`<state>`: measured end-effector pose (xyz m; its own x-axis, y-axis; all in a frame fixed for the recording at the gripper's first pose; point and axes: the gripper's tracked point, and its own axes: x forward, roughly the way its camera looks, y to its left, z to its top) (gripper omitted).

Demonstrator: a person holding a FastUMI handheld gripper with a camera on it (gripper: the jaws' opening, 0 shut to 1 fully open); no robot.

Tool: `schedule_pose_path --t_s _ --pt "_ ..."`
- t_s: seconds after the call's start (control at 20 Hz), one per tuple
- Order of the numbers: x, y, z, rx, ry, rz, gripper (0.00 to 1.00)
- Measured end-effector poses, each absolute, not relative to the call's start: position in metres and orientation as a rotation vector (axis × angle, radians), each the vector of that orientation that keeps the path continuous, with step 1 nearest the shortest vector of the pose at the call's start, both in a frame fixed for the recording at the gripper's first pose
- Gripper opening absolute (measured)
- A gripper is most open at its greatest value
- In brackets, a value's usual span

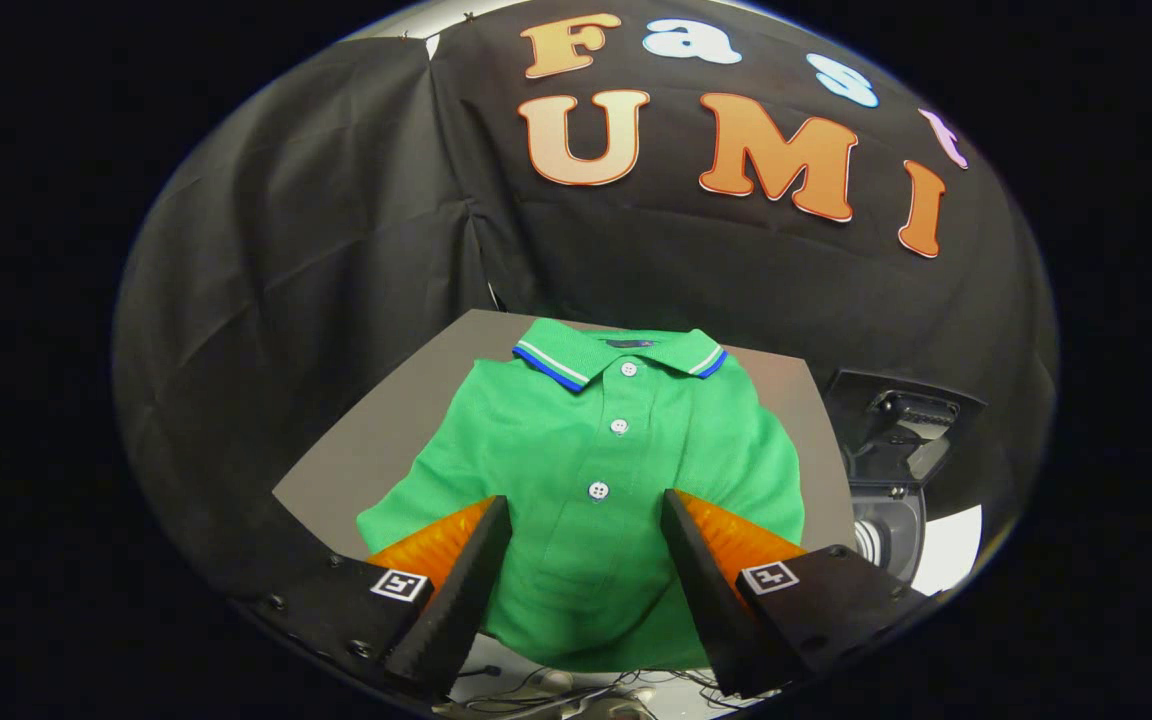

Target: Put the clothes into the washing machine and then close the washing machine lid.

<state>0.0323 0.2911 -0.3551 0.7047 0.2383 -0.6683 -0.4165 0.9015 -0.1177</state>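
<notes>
Table point(376, 440): shirt point(576, 470) between gripper's point(586, 505) parted fingers, perhaps untouched.

Green polo shirt point(586, 480) — seemingly flat, buttoned

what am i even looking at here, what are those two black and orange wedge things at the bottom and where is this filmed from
The picture comes from a fisheye camera mounted on a handheld gripper, looking forward along its two fingers. That is why the scene looks round and bent. A person holds this tool; there is no robot arm.

The two wedges are the gripper's fingers: black toothed pads with orange backs. They stand wide apart, open, and hold nothing.

Between and just beyond them lies a green polo shirt, spread flat with its front up, white buttons and a blue-and-white striped collar facing away. It rests on a grey table.

Beyond the right finger is a grey machine, only partly seen, probably the washing machine the shirt should go into. Black cloth forms the booth wall behind.
</notes>
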Motion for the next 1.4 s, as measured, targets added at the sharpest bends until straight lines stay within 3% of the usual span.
schedule_pose_path --t_s 0.3,0.4,0.45,0.55,0.6,0.7,0.85,1.15,1.4 --pt "0.037 0.288 -0.361 -0.289 0.677 0.378 0.89" --pt "0.038 0.286 -0.361 -0.293 0.655 0.371 0.65" --pt "0.037 0.285 -0.361 -0.296 0.658 0.373 0.65" --pt "0.038 0.284 -0.361 -0.278 0.659 0.369 0.45" --pt "0.039 0.282 -0.360 -0.268 0.659 0.366 0.45" --pt "0.039 0.280 -0.359 -0.233 0.661 0.373 0.33" --pt "0.041 0.279 -0.358 -0.199 0.663 0.386 0.28" --pt "0.046 0.268 -0.350 -0.065 0.690 0.391 0.10" --pt "0.049 0.241 -0.301 -0.021 0.621 0.359 0.10"
